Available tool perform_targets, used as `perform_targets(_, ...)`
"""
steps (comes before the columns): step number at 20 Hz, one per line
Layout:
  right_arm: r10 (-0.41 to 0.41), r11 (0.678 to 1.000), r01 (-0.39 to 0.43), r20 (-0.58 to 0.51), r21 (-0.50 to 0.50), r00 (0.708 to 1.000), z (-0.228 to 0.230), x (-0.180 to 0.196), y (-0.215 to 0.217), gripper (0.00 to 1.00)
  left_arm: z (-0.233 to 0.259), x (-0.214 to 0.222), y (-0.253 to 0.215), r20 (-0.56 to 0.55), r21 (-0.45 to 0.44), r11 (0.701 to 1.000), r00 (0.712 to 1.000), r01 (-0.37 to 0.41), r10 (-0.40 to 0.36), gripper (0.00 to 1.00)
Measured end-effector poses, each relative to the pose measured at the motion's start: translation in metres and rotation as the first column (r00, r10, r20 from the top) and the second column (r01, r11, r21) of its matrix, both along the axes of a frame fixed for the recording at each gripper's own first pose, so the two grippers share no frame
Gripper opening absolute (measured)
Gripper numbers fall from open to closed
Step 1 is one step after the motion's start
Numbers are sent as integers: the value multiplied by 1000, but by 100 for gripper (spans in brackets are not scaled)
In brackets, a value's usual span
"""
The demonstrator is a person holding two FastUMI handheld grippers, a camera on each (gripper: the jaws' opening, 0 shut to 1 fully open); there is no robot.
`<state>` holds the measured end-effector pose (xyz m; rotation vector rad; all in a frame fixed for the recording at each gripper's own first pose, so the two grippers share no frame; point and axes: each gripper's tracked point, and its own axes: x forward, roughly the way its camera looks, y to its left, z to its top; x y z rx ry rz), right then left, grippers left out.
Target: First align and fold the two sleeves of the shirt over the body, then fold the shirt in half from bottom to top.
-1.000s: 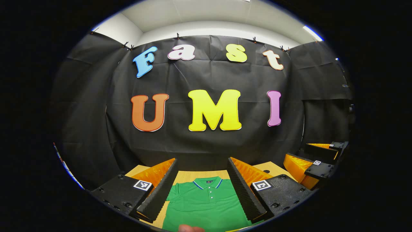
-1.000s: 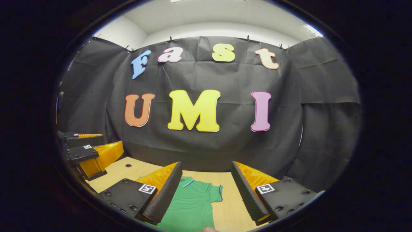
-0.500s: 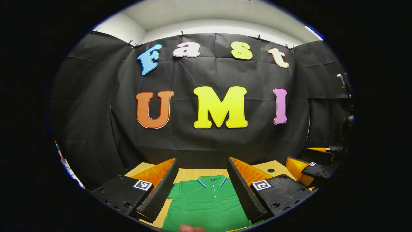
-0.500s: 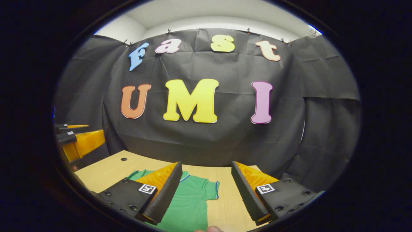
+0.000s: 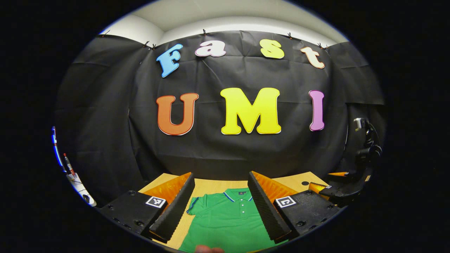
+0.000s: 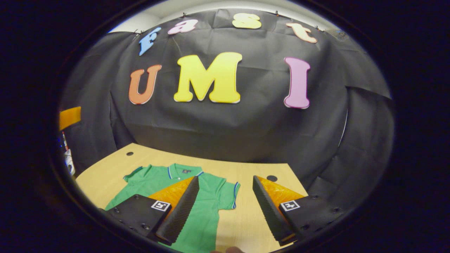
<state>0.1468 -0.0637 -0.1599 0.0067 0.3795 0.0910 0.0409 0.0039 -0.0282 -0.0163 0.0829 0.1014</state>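
both grippers, left [image 5: 220,203] and right [image 6: 225,202], hang released above the green shirt [image 6: 207,196]; right gripper view catches both sleeves spread flat.

Shirt [image 6: 207,207] flat on table [image 6: 246,172]

One green polo shirt [image 6: 207,211] lies on one wooden table [image 6: 246,172] ahead of two grippers, the left gripper [image 5: 219,207] and the right gripper [image 6: 225,211], each with two fingers, and two round holes pierce the tabletop.
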Motion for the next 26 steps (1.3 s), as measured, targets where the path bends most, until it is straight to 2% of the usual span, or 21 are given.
perform_targets(3,-56,998,60,-95,33,994,-34,23,-18,97,-5,2,5,-18,-4,1000,999,-27,27,97)
perform_targets(9,-98,995,102,-120,23,988,-73,77,-37,97,-14,7,13,-51,-4,997,996,-73,73,97)
perform_targets(20,-42,999,47,-256,14,966,-172,132,-20,96,-37,21,24,-107,-5,993,987,-120,119,98)
perform_targets(23,-40,999,49,-302,24,953,-192,144,-21,82,-47,18,24,-143,-27,991,981,-134,129,98)
perform_targets(26,-23,998,45,-367,51,930,-217,152,-13,82,-54,12,24,-169,-17,990,976,-142,137,98)
